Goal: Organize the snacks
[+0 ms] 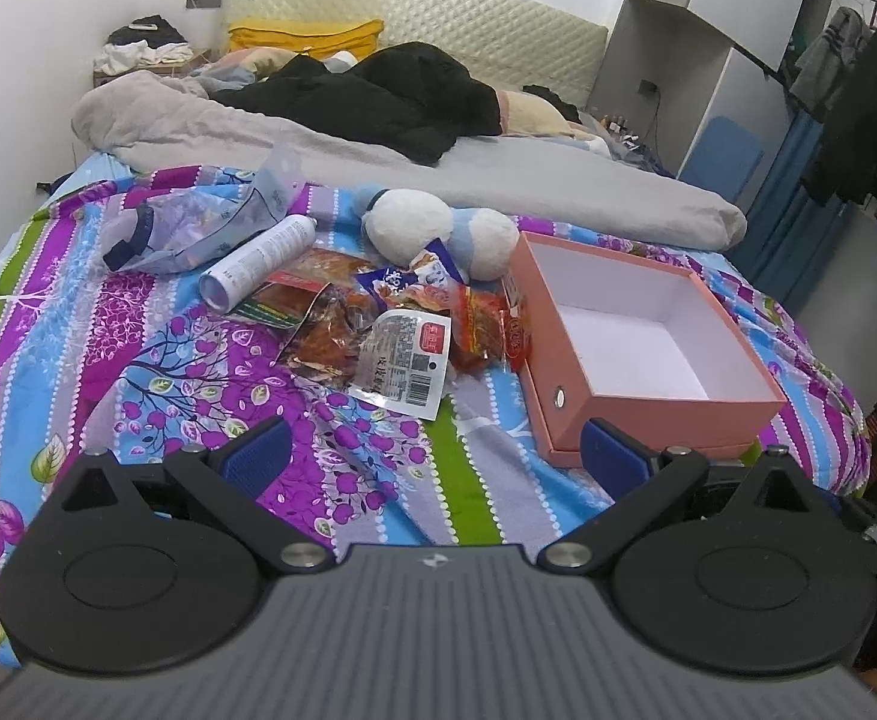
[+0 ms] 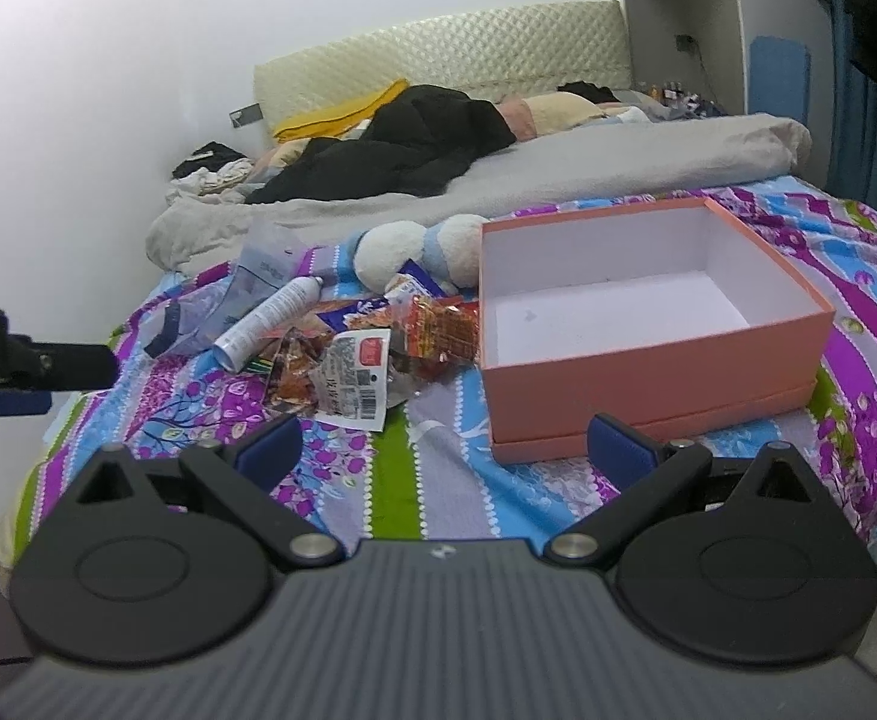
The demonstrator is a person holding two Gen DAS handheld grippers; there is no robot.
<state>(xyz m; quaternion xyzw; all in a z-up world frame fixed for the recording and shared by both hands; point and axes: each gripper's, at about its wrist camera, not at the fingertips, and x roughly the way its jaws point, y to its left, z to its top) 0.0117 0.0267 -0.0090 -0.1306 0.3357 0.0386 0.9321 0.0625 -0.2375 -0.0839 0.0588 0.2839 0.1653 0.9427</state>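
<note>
A heap of snack packets (image 1: 378, 324) (image 2: 372, 348) lies on the patterned bedspread, with a white barcode packet (image 1: 405, 363) (image 2: 354, 381) in front and red ones (image 1: 486, 324) (image 2: 441, 327) beside the box. An open pink box (image 1: 648, 324) (image 2: 636, 324) with a white, bare inside stands to the right of the heap. My left gripper (image 1: 435, 450) is open above the bedspread, short of the heap, holding nothing. My right gripper (image 2: 447, 447) is open too, near the box's front corner. The left gripper (image 2: 30, 369) shows at the left edge of the right wrist view.
A white spray can (image 1: 261, 261) (image 2: 270, 321), a clear plastic bag (image 1: 198, 222) (image 2: 228, 300) and a white-and-blue plush toy (image 1: 438, 228) (image 2: 420, 249) lie behind the snacks. A grey blanket (image 1: 378, 162) and black clothing (image 1: 372, 96) cover the far bed. Hanging clothes (image 1: 858, 90) stand at right.
</note>
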